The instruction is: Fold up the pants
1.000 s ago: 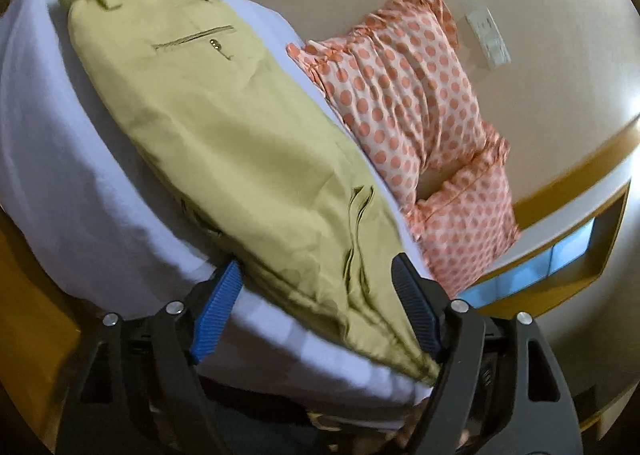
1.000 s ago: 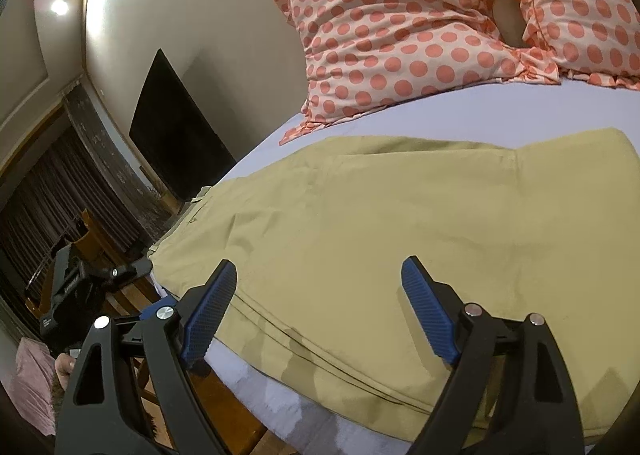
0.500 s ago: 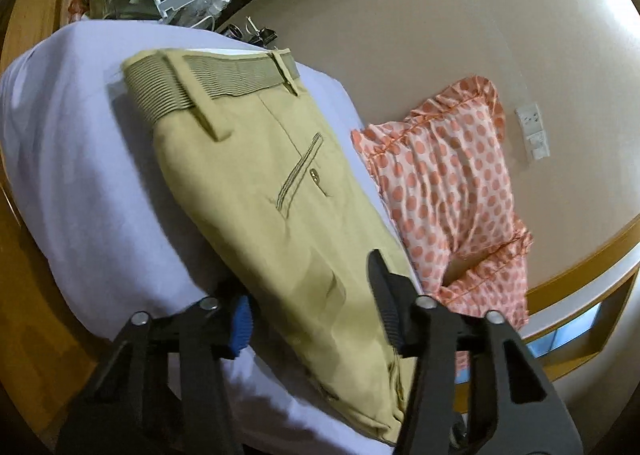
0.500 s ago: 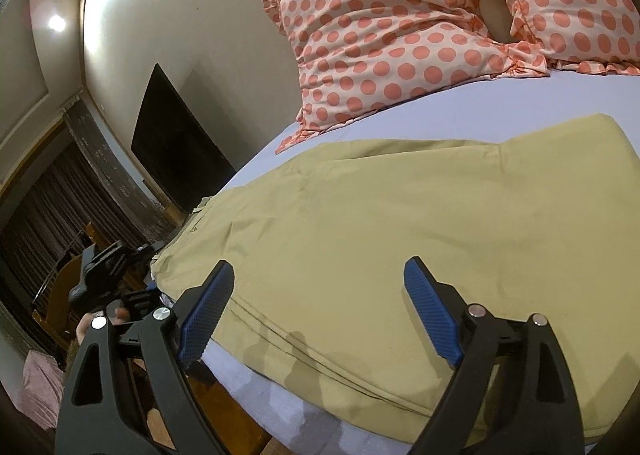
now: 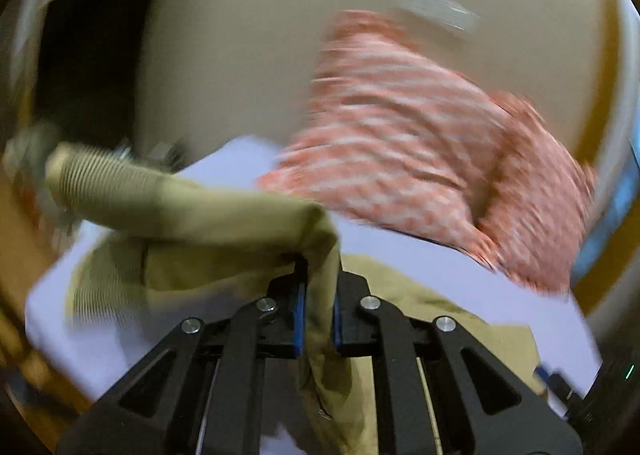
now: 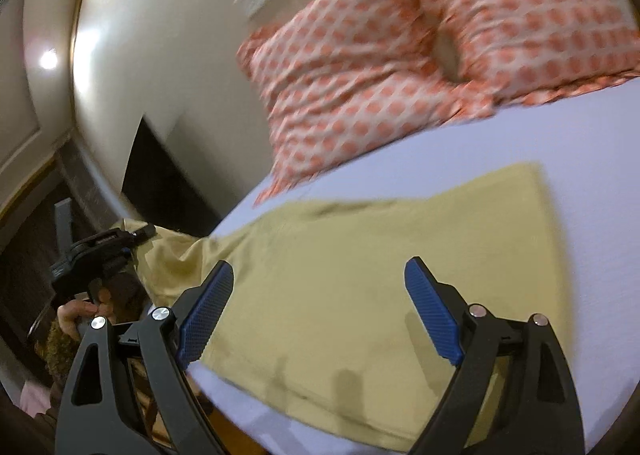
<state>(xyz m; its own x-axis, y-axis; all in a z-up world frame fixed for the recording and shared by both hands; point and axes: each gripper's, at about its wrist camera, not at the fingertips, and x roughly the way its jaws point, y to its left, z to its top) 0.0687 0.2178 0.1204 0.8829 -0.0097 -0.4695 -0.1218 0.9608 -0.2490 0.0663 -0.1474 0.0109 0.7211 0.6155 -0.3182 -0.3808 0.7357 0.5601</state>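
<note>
Khaki pants [image 6: 360, 275] lie on a bed with a pale lilac sheet [image 6: 580, 159]. My left gripper [image 5: 318, 295] is shut on a bunched fold of the pants [image 5: 224, 215] near the ribbed waistband [image 5: 100, 179] and lifts it off the sheet; this view is blurred. My right gripper [image 6: 320, 307] is open and empty, just above the pants' leg near the bed's front edge. The left gripper [image 6: 100, 251] also shows at the left of the right wrist view, holding the raised waist end.
Two pillows with orange dots [image 6: 400, 55] lean on the cream wall at the head of the bed. A dark panel [image 6: 160, 183] stands by the wall at left. The bed's wooden frame [image 6: 148, 395] runs under the front edge.
My left gripper has closed on the waist end of the pants and lifted it, swinging fast. My right gripper has stayed open over the leg end and shifted slightly.
</note>
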